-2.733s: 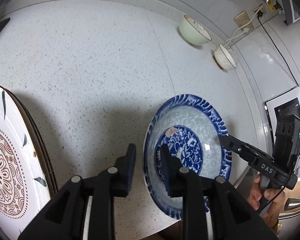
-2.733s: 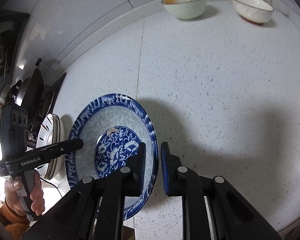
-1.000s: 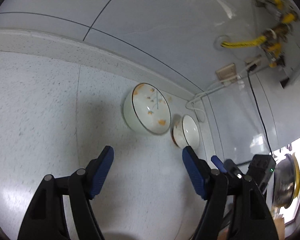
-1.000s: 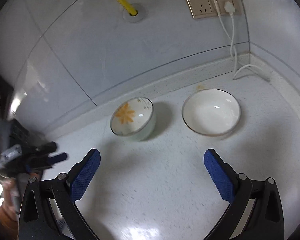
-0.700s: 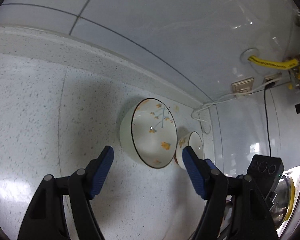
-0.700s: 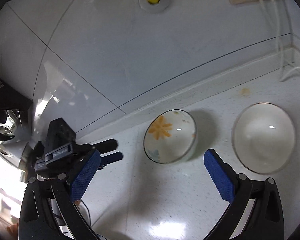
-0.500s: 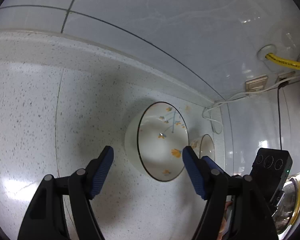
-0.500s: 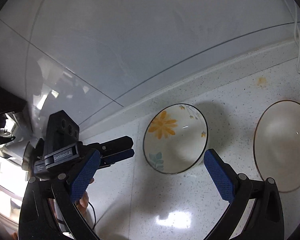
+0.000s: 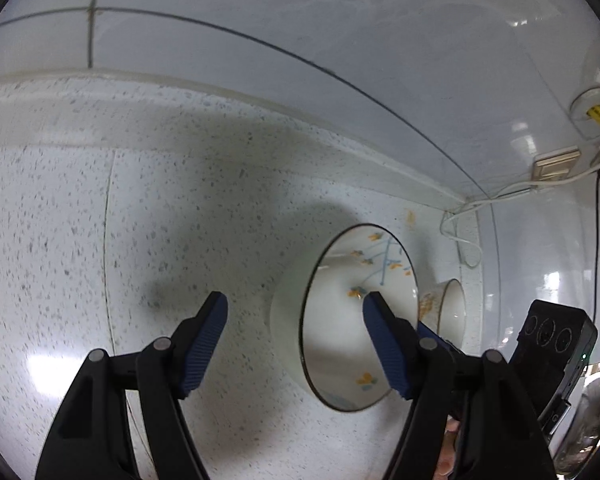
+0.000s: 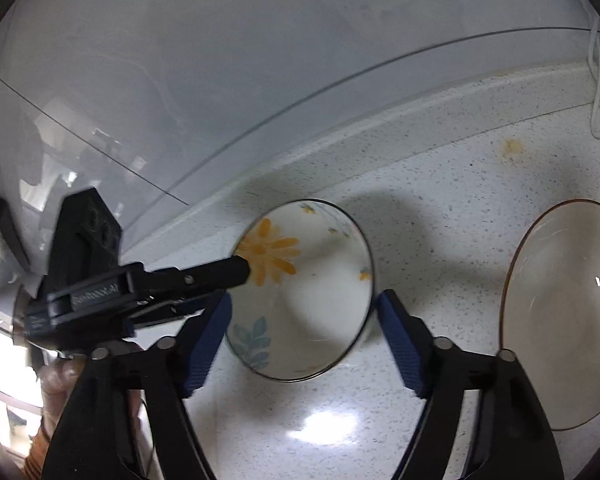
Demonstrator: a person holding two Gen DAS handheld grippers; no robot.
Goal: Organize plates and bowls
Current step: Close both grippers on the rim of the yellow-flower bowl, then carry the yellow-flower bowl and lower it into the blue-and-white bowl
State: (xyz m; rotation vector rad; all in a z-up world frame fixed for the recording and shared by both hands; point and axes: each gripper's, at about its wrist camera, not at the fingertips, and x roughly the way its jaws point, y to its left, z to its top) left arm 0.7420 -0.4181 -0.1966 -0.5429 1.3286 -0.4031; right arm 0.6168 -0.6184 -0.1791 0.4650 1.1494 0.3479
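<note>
dim, even light | soft shadows | countertop (image 9: pixel 60 240) glare | fisheye-bent edges

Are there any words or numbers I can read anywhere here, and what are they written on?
Nothing can be read for sure.
Pale lettering on the side of the left gripper, seen from the right wrist camera: too blurred to read.
The flowered bowl, the plain bowl and the wall socket: no writing shows on them.
</note>
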